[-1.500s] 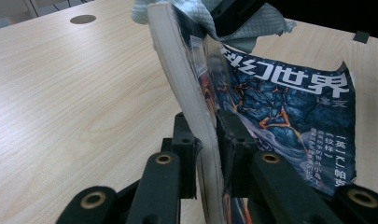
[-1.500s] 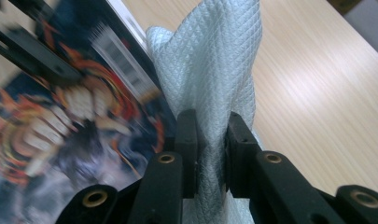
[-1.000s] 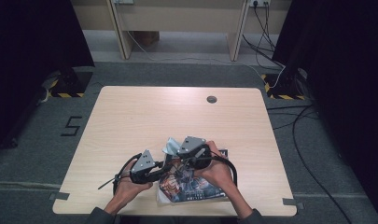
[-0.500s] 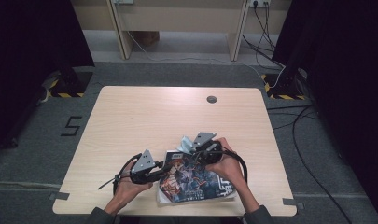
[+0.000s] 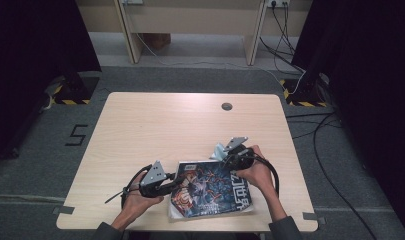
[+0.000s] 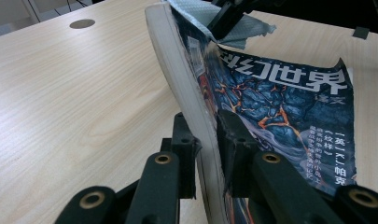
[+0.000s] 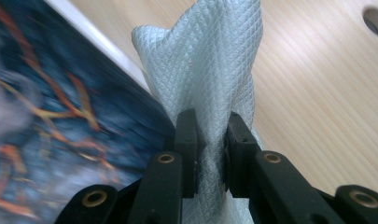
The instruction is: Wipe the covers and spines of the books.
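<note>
Your right gripper (image 7: 207,154) is clamped on a pale, quilted cleaning cloth (image 7: 214,60), and since a second ago it's slid from over the cover out to the far right corner of the glossy dark-blue magazine (image 5: 210,187), so that wipe pass looks about finished. Your left gripper (image 6: 206,154) hasn't budged, pinching the magazine's near left edge, which lifts off the light wooden worktop (image 5: 155,130). The cloth now bunches just past that corner.

Lab: hazard-taped floor (image 5: 70,101), trailing cables (image 5: 335,180), black curtains (image 5: 35,45).
</note>
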The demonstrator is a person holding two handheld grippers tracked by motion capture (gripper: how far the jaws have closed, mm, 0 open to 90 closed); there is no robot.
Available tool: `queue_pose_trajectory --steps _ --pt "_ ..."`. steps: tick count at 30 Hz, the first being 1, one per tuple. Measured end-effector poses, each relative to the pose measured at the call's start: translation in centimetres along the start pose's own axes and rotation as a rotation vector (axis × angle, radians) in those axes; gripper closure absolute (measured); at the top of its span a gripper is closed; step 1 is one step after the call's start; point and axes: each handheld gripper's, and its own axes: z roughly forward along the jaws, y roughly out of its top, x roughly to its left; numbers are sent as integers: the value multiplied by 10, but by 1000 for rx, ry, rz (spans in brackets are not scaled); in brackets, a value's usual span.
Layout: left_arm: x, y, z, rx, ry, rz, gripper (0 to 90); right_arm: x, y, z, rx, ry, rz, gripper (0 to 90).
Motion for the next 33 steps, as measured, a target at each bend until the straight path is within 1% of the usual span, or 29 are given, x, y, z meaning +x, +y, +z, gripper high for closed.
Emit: queue_pose_trajectory --steps 1,4,7,8,10,12,14,16,17,20,23,24,25,26,27,28,29,31,32,33 --pt "0 0 0 0 0 -2 775 -5 -4 3 14 -16 17 788" --pt "-1 0 0 -2 0 1 775 -14 -15 9 58 -58 30 789" --pt "0 0 0 -2 -1 1 776 -22 -23 13 80 -81 49 789" --pt "-1 0 0 -4 -1 1 776 -25 -26 14 81 -81 48 789" --pt "0 0 0 0 -1 1 775 -27 -30 15 78 -75 70 789" --pt "0 0 0 0 -1 -2 776 -28 -31 15 77 -71 72 789" --pt "0 0 0 1 0 0 775 -27 -31 14 73 -65 68 790" --pt "0 0 0 0 -1 -3 775 -21 -25 9 22 -18 61 790" --pt "0 0 0 1 1 -2 775 -18 -22 7 11 -8 54 790" --pt "0 0 0 2 2 -1 775 -4 -9 2 -11 -2 2 790" --pt "0 0 0 0 3 1 775 7 2 -3 -37 10 -40 790" --pt "0 0 0 0 3 1 775 7 2 -3 -37 10 -40 790" --pt "-1 0 0 -3 0 4 775 12 6 -5 -25 -11 -77 789" --pt "-1 0 0 -3 0 4 776 13 8 -5 -14 -27 -93 789" --pt "-1 0 0 2 2 6 775 13 8 -4 -11 -28 -96 789" --pt "-1 0 0 3 2 6 776 13 8 -4 -5 -30 -96 789" --pt "-1 0 0 2 2 6 775 13 7 -2 7 -32 -83 789" --pt "0 0 0 1 0 6 775 7 3 1 41 -58 -86 789" --pt "0 0 0 1 0 6 776 7 3 1 41 -58 -86 789" --pt "-1 0 0 3 1 7 776 -1 -4 5 63 -71 -63 790"
